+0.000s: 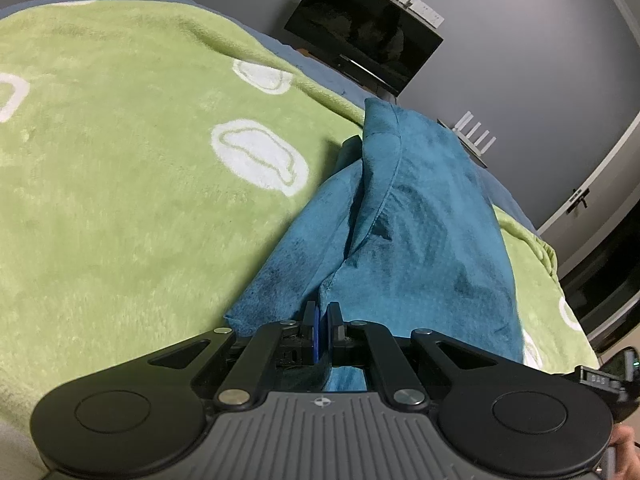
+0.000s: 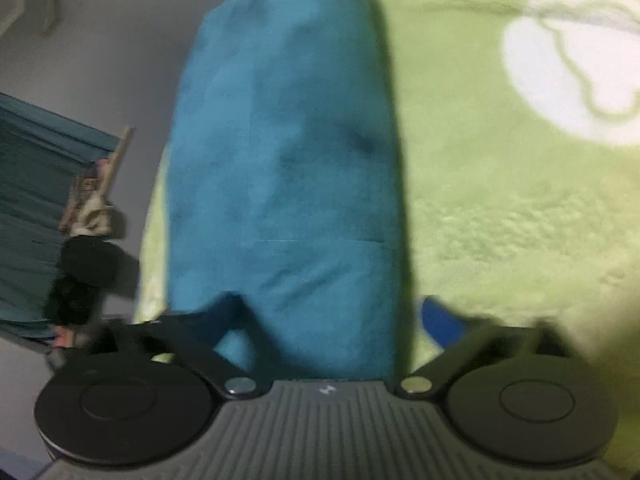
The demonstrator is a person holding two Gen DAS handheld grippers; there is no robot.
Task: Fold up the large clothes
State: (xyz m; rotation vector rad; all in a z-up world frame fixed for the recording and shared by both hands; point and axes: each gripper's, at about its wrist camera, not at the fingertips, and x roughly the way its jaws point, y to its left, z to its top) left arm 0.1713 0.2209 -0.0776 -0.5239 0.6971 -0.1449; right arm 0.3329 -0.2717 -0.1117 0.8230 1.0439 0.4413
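Cloth (image 1: 420, 232), teal and partly folded, lies on the green blanket (image 1: 120, 180) near the bed's edge. The left gripper (image 1: 322, 320) is clenched on its near hem; the right gripper (image 2: 320, 320) straddles the other end, released. A pull could undo the fold or drag it off. Ample blanket lies beyond, then a wall.

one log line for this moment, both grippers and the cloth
left gripper: shut on teal garment edge | right gripper: open, garment between its jaws, blurred | garment: long folded strip on green blanket
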